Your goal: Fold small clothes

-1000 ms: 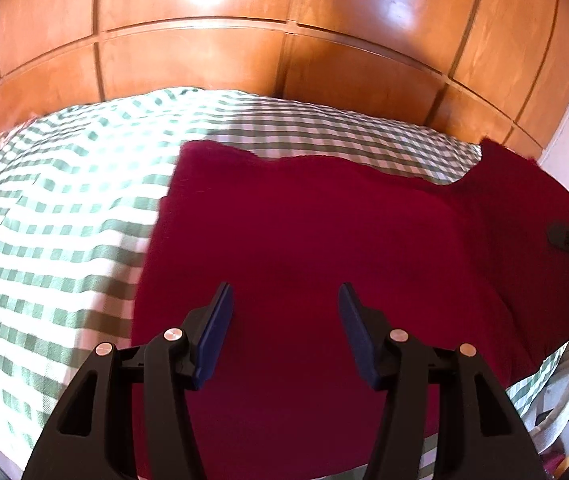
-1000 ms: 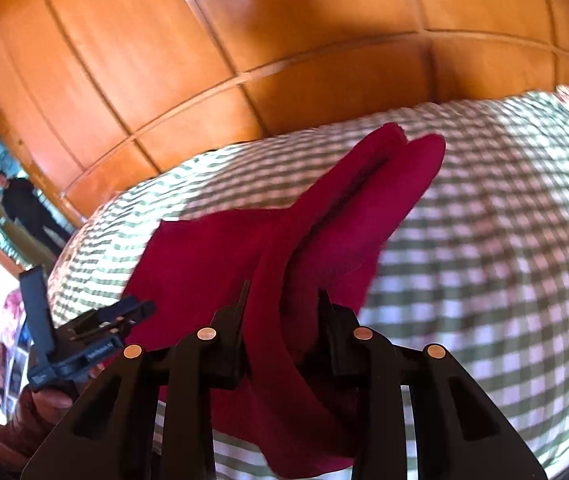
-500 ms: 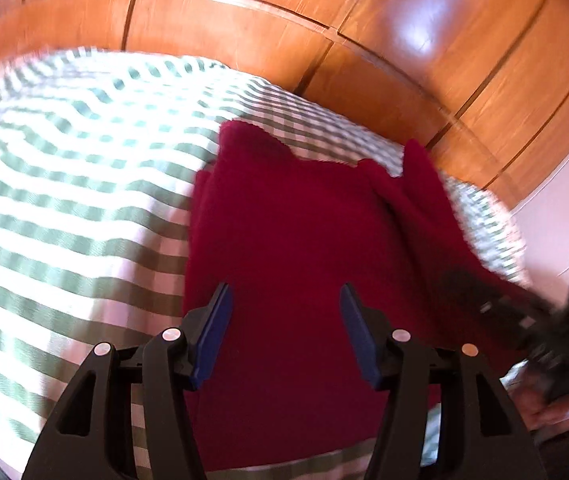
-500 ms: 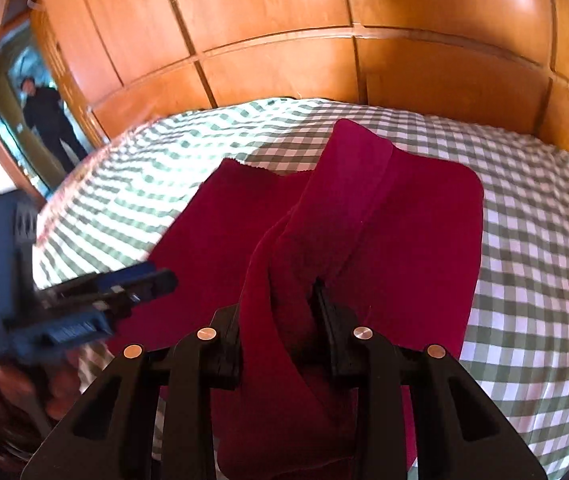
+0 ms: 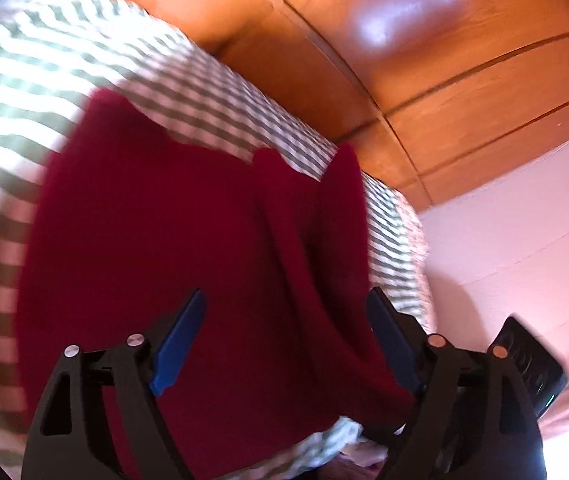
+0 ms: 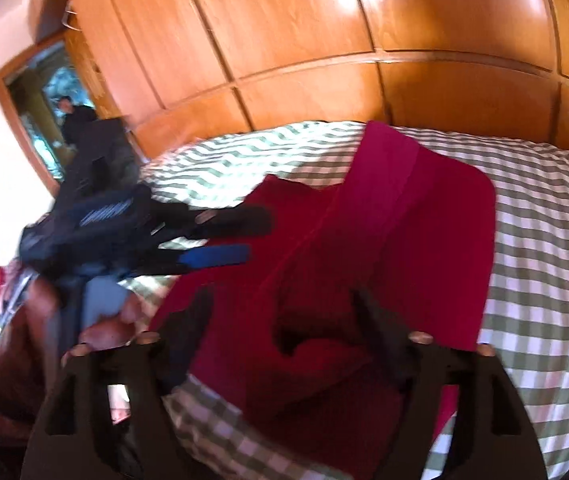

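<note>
A dark red garment (image 5: 156, 240) lies on the green-and-white checked bed cover (image 5: 56, 64), with a raised fold running along its right side. My left gripper (image 5: 284, 316) hovers over its near part with the jaws opening. The fold passes between the blue pads (image 5: 180, 336), which do not press on it. In the right wrist view the garment (image 6: 424, 232) is doubled over and bunched near me. My right gripper (image 6: 284, 316) has its jaws opening around that bunch without pressing on it. The left gripper (image 6: 236, 236) reaches in from the left, held by a hand (image 6: 104, 328).
Glossy wooden panelling (image 6: 324, 40) rises behind the bed. A framed mirror (image 6: 44, 112) at the left shows a person's reflection. A pale pink wall (image 5: 524, 220) stands right of the bed, with a black device (image 5: 532, 364) at the lower right. The checked cover (image 6: 548, 248) continues to the right.
My right gripper has let go of the red fold and spread its jaws wide. The left jaws have widened too, and that gripper has swung and rolled towards the fold.
</note>
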`<state>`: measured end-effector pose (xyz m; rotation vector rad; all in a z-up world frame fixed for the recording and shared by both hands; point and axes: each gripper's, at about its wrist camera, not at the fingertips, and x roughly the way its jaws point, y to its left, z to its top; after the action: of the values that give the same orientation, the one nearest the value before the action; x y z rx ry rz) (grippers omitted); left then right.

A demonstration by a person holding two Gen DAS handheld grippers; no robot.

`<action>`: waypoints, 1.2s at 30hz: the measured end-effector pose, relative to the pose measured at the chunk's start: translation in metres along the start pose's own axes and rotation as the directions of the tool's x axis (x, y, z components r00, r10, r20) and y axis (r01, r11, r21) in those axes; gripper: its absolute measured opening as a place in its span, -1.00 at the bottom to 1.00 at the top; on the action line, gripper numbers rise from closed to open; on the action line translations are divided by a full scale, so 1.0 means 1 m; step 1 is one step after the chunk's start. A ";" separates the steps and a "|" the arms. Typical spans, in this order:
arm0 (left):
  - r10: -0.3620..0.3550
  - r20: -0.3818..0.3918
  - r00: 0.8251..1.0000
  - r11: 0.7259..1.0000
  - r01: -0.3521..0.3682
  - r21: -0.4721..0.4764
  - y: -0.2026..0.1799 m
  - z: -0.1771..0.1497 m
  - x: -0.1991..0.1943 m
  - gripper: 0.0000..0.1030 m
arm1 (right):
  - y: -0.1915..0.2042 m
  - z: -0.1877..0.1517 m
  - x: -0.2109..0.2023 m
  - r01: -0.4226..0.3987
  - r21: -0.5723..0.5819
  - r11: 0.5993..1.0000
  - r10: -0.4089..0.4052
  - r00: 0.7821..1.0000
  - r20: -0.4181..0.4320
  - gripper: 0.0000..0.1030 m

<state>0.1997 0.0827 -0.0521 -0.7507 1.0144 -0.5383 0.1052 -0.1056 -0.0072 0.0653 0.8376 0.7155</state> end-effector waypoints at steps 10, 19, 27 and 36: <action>0.033 -0.223 0.974 0.996 -0.014 0.086 -0.021 0.028 0.062 0.07 | 0.003 -0.014 0.007 -0.089 0.016 0.996 0.089 0.996 0.001 0.59; 0.108 -0.262 0.959 0.985 -0.068 0.156 -0.041 0.040 0.094 -0.13 | -0.035 -0.027 -0.052 -0.175 0.144 0.974 0.171 0.984 0.044 0.59; 0.175 -0.076 0.982 0.931 -0.140 0.338 -0.080 0.037 0.068 -0.61 | -0.058 -0.041 -0.062 -0.048 0.220 0.974 0.042 0.999 0.034 0.19; 0.227 0.101 0.969 0.903 -0.248 0.351 -0.053 0.030 -0.025 -0.62 | 0.009 -0.025 -0.008 -0.099 0.050 0.994 0.101 0.994 -0.034 0.19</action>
<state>0.2127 0.0761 0.0118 -0.3064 0.9045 -0.4698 0.0797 -0.1091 -0.0163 0.1391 0.8917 0.7927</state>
